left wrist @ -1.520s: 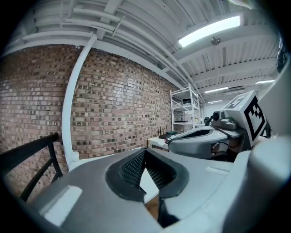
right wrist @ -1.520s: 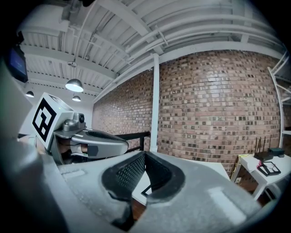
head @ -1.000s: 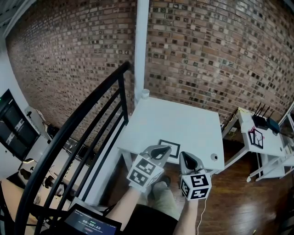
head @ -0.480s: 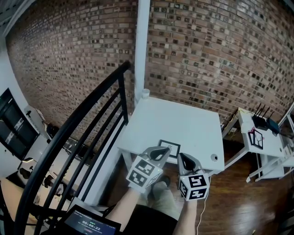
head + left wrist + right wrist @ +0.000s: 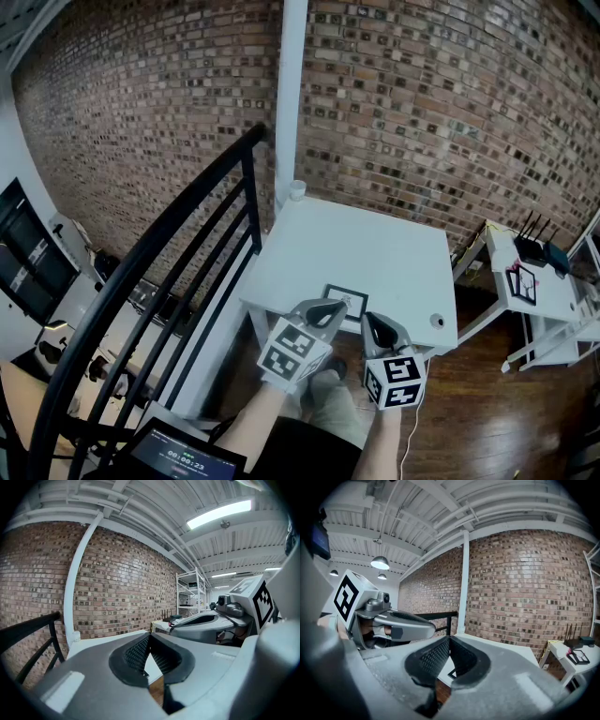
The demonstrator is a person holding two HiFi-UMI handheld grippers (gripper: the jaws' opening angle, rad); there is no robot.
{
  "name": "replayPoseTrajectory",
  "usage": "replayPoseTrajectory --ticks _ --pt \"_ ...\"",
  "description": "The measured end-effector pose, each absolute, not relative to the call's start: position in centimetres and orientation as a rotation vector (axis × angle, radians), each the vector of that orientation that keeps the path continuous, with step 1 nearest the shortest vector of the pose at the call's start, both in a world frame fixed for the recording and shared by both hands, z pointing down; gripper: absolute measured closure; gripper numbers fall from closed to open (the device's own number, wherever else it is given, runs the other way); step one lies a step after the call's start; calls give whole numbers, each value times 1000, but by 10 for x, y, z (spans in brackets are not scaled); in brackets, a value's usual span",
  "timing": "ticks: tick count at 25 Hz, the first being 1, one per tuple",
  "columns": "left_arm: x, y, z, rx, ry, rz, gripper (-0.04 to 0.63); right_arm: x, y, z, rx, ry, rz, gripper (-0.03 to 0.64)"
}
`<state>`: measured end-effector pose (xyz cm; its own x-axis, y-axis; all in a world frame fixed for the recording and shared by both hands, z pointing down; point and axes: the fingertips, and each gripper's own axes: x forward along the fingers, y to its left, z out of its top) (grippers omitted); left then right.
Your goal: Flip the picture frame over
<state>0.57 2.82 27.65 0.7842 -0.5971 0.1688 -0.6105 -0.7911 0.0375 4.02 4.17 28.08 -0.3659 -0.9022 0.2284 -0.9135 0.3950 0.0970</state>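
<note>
The picture frame [image 5: 346, 303] is small, black-edged with a white mat, and lies flat near the front edge of the white table [image 5: 375, 248]. Both grippers hover side by side just short of that edge. My left gripper [image 5: 330, 307] is shut and empty, its tip over the frame's near-left side in the head view. My right gripper [image 5: 374, 324] is also shut with nothing in it, just right of the frame. In the right gripper view a corner of the frame [image 5: 453, 673] shows below the closed jaws [image 5: 450, 638]. The left gripper view shows its tips [image 5: 149, 635] meeting over the table.
A black stair railing [image 5: 178, 253] runs along the table's left side. A white pillar [image 5: 289, 94] rises at the back by the brick wall. The tabletop has a round cable hole [image 5: 437, 321]. A small white side table [image 5: 534, 277] with a router stands at the right.
</note>
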Motion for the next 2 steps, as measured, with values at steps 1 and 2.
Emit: replayPoseTrajectory --ticks 1,2 --pt "5 28 277 2882 -976 227 580 40 42 281 1603 -2410 68 624" --pt "5 29 277 2882 -975 228 580 39 42 281 1604 -2410 68 624"
